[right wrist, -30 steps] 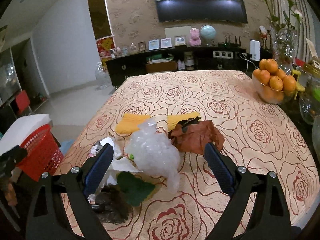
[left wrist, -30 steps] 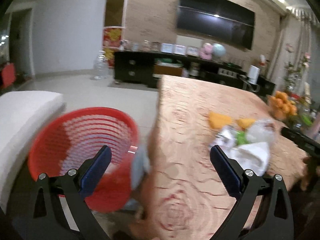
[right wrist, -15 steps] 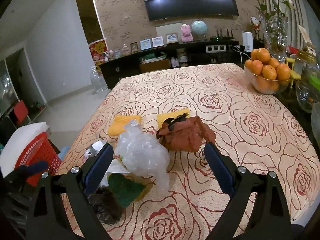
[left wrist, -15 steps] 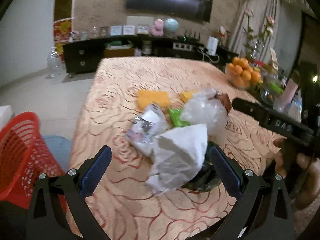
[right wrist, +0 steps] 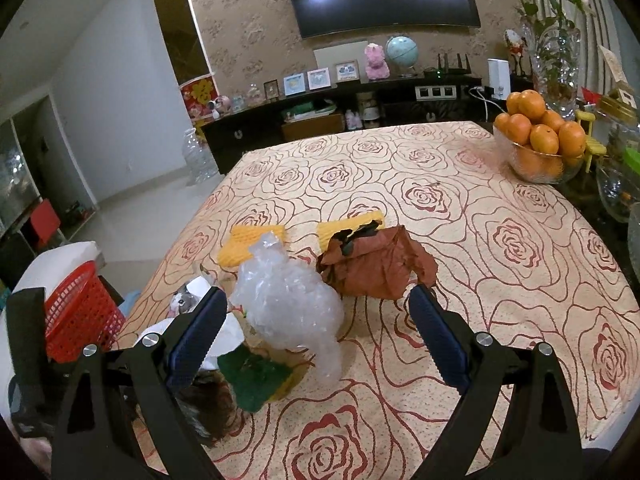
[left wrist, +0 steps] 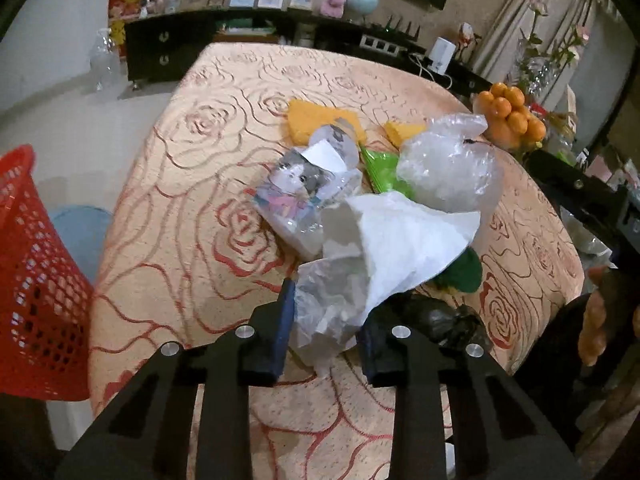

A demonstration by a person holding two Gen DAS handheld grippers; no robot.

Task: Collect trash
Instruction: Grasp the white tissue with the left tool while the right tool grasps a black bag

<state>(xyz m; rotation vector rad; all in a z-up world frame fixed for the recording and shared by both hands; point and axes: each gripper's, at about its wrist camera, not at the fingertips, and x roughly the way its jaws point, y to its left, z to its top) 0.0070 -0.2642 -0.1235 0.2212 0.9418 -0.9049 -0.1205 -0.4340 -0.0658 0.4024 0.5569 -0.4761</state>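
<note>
A heap of trash lies on the rose-patterned table (right wrist: 500, 216). It holds a crumpled white paper (left wrist: 404, 236), a clear plastic bag (left wrist: 448, 164), a cat-printed packet (left wrist: 296, 188), a green wrapper (left wrist: 380, 168), a black bag (left wrist: 448, 320) and yellow sponge pieces (left wrist: 316, 120). My left gripper (left wrist: 326, 328) is closing, its jaws pinching the near end of the white paper. My right gripper (right wrist: 318, 300) stands open just in front of the clear plastic bag (right wrist: 288, 300), nothing held. A brown paper wad (right wrist: 376, 264) sits just beyond its right finger.
A red mesh basket (left wrist: 32, 280) stands on the floor off the table's left edge, also in the right wrist view (right wrist: 80, 312). A glass bowl of oranges (right wrist: 536, 148) and a flower vase (right wrist: 556, 64) occupy the far right of the table. A dark sideboard lines the back wall.
My left gripper swung from the red basket to the trash heap, dipped down, and its jaws went from wide open to closed on the white paper. The right gripper barely moved.
</note>
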